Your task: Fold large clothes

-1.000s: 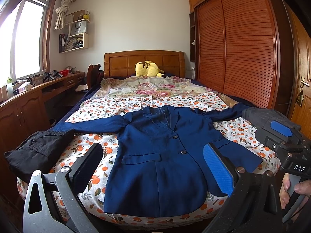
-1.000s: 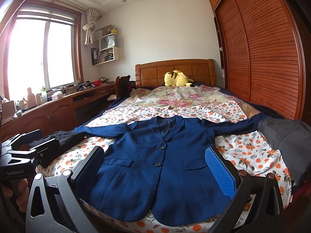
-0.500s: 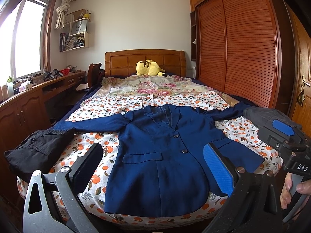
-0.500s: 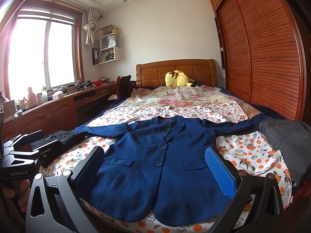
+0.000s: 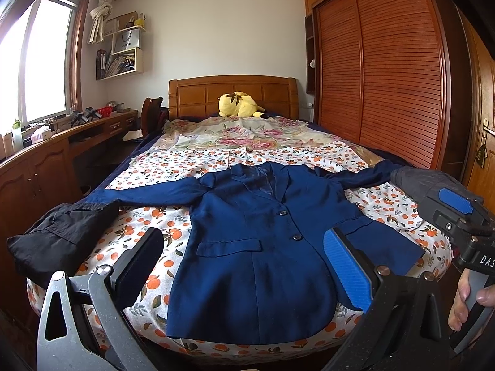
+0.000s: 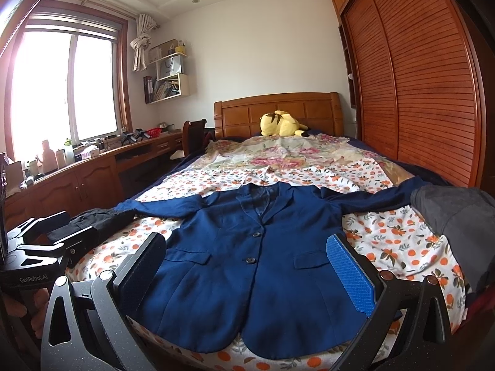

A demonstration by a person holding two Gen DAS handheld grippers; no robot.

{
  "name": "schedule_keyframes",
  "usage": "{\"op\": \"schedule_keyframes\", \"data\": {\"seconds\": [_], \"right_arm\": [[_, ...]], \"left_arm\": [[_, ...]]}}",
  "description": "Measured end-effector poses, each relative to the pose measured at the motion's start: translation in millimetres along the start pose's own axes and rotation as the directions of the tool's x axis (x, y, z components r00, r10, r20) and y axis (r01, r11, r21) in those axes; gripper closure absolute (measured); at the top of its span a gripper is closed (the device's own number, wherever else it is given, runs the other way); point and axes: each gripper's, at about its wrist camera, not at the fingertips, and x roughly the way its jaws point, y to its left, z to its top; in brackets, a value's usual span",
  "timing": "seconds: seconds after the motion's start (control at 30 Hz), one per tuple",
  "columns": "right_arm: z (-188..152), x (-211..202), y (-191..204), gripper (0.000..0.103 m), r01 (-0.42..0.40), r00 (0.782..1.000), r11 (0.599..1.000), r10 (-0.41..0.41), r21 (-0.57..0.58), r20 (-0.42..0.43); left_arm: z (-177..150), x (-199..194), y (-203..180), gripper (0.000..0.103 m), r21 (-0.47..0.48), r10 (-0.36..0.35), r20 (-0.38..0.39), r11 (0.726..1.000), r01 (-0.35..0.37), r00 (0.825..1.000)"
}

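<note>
A navy blue blazer [image 5: 256, 247] lies flat and face up on the bed, buttoned, sleeves spread to both sides; it also shows in the right wrist view [image 6: 256, 253]. My left gripper [image 5: 244, 266] is open and empty, held above the blazer's hem at the foot of the bed. My right gripper [image 6: 247, 269] is open and empty, also over the hem. The right gripper's body shows at the right of the left wrist view [image 5: 458, 216]; the left gripper's body shows at the left of the right wrist view [image 6: 40, 247].
The bed [image 5: 154, 170] has an orange-print sheet. A black garment [image 5: 58, 235] lies at its left edge, a grey garment [image 6: 454, 213] at its right. A yellow plush toy [image 5: 238, 105] sits by the headboard. A wooden desk [image 5: 46, 160] runs left, a wardrobe [image 5: 386, 71] right.
Both grippers drifted very slightly; the view barely shifted. The blazer has not moved and both grippers stay open.
</note>
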Motion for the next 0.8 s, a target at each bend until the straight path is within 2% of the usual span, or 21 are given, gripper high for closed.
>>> {"op": "schedule_keyframes", "data": {"seconds": [0.8], "right_arm": [[0.1,-0.5,0.2,0.000,-0.002,1.000,1.000,0.002,0.002,-0.001]], "left_arm": [[-1.1,1.9,0.1,0.000,0.001,0.001,-0.001,1.000,-0.001,1.000]]}}
